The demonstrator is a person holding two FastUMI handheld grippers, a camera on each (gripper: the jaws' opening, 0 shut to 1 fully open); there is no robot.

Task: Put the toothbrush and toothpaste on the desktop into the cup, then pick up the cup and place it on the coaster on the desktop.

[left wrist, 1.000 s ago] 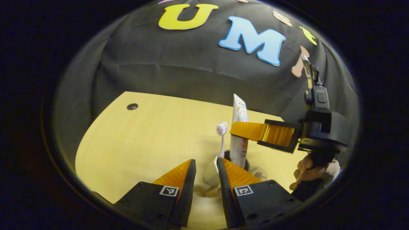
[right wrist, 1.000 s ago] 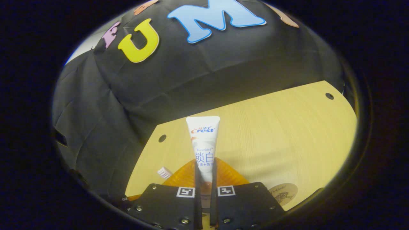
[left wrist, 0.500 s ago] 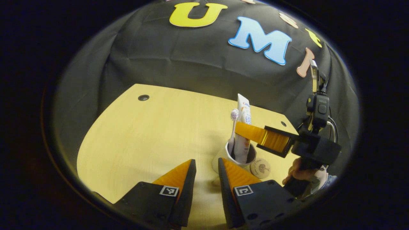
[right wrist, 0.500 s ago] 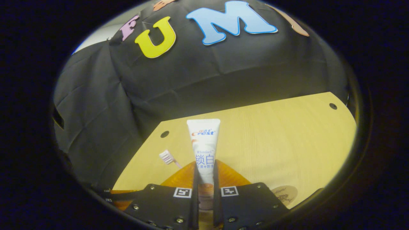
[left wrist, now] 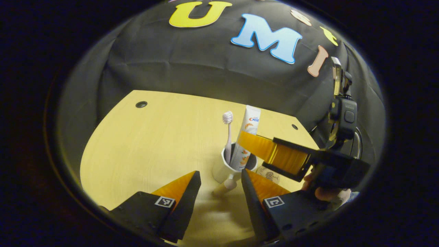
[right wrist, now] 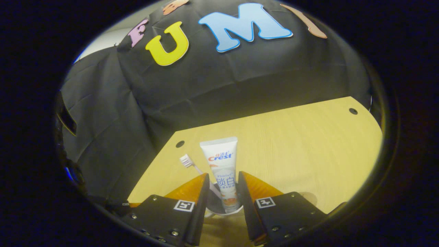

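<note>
Both hand-held grippers are released. The right hand-held gripper (right wrist: 222, 187) has its orange fingers apart on both sides of the toothpaste (right wrist: 222, 166), not pressing it. The toothpaste stands upright in the white cup (left wrist: 224, 168), with the toothbrush (left wrist: 227, 135) beside it, bristles up. The cup stands on the wooden surface (left wrist: 154, 144), and its handle points toward the left hand-held gripper (left wrist: 217, 183), which hangs open near it without touching. The round coaster (left wrist: 269, 175) lies on the surface just beside the cup, partly hidden by the right hand-held gripper's finger. A hand (left wrist: 325, 192) holds that gripper.
</note>
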